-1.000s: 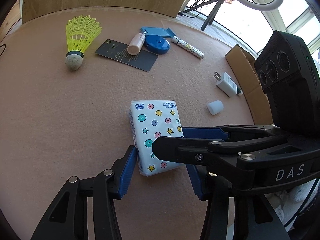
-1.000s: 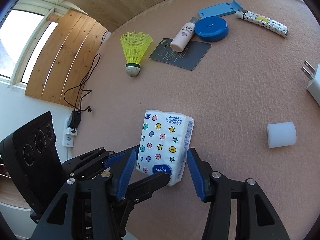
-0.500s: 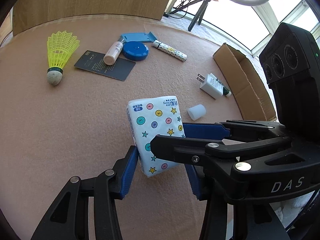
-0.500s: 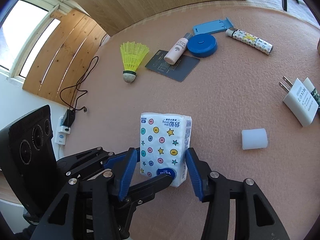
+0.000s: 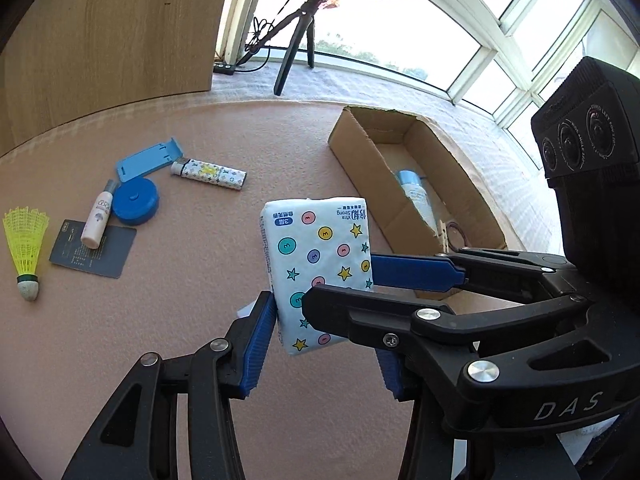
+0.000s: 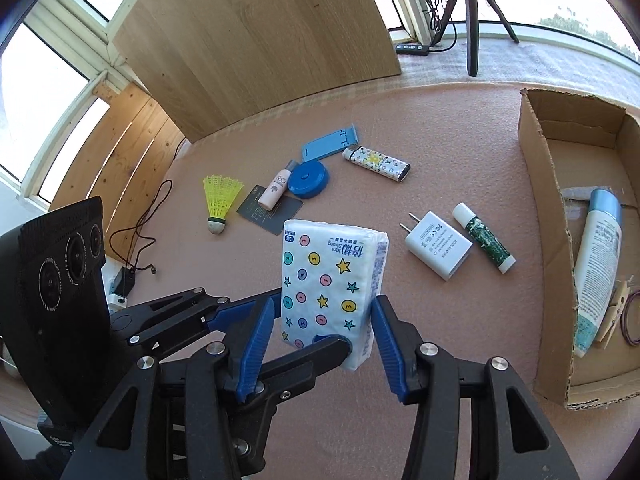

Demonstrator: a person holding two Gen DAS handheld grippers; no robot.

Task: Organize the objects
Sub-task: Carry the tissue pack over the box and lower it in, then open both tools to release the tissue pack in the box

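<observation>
Tissue pack (image 6: 332,280) between both hand-held grippers' (image 6: 324,320) closed blue pads.

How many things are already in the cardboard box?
3: a white tube with a blue cap lying lengthwise, a wooden clothespin beside its near end, and a purple band by the clothespin. The frame edge may hide more.

Both wrist cams close, shared tissue pack (image 5: 320,264) view
</observation>
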